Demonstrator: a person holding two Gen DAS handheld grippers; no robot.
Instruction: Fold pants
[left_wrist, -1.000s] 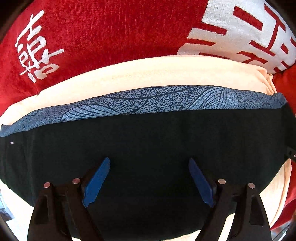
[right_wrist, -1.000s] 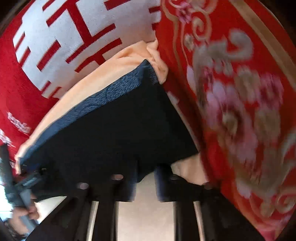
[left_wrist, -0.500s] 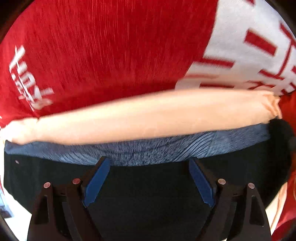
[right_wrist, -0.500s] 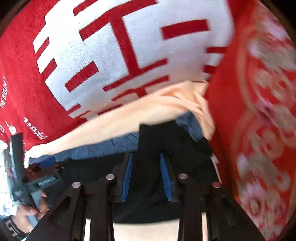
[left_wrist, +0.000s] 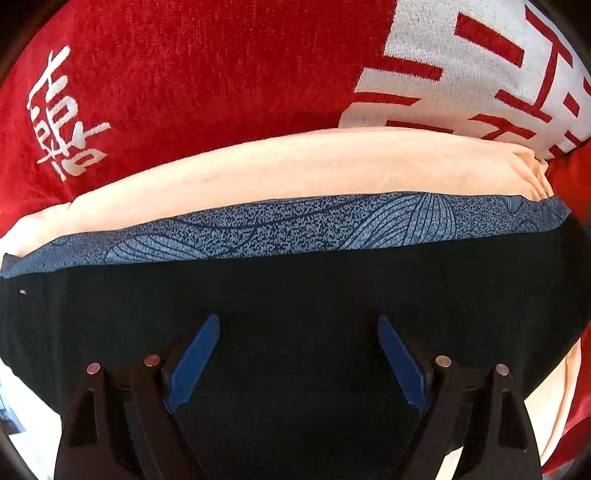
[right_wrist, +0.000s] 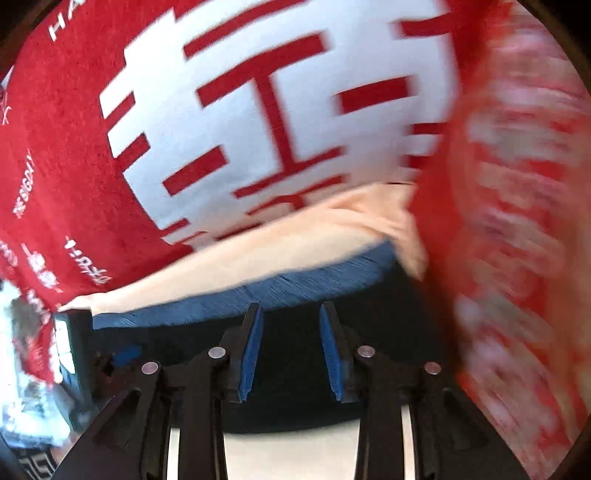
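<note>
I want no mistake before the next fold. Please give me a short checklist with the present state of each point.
1. Left gripper open, nothing between pads: ok.
2. Right gripper free of the pants: ok; its jaws have just been opening, gap clear.
3. Pants folded flat, blue band straight: ok.
4. Peach cloth under the pants lying smooth: cannot tell; bunched at its right end.
5. Right view sharp enough to aim: not ok, blurred.
</note>
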